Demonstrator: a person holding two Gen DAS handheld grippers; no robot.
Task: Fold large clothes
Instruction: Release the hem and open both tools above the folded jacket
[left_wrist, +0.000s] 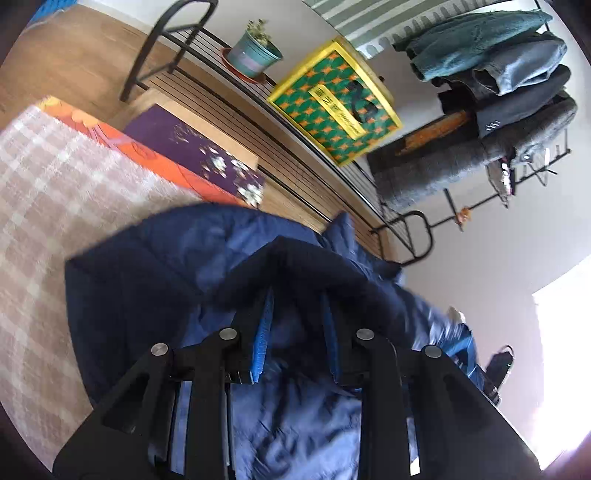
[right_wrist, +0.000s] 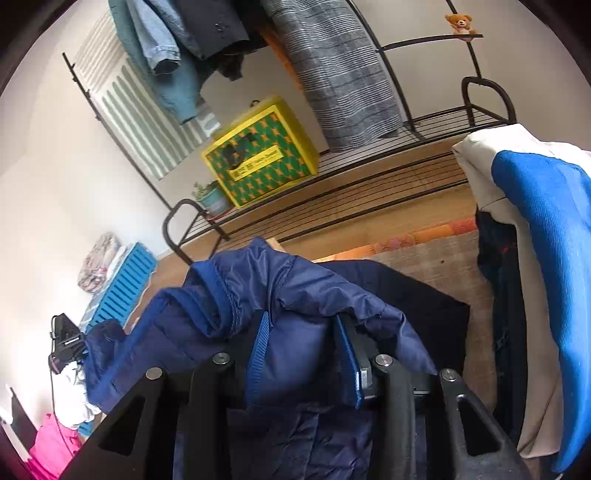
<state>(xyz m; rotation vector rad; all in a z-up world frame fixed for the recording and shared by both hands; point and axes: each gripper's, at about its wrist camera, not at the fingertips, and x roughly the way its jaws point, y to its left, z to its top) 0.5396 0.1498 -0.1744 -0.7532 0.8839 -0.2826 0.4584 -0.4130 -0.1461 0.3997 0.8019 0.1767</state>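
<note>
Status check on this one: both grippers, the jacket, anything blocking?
Left gripper clamped on navy jacket. Right gripper has jacket fabric between its pads, grip unclear. Jacket bunched over checked rug. Clothes pile close beside.

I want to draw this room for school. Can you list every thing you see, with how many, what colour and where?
jacket: one, dark blue, puffy, in front of both grippers over the rug
rug: one, beige checked, on the wooden floor
box: one, yellow and green, on the black wire rack
plant pot: one, pale blue-green, on the rack beside the box
hanging clothes: several, grey, denim, teal, on the rack
teddy bear: one, brown, on a high rack bar
clothes pile: blue and cream, at right
left gripper: black, blue pads, jacket fold between them
right gripper: black, blue pads, jacket between them
</note>
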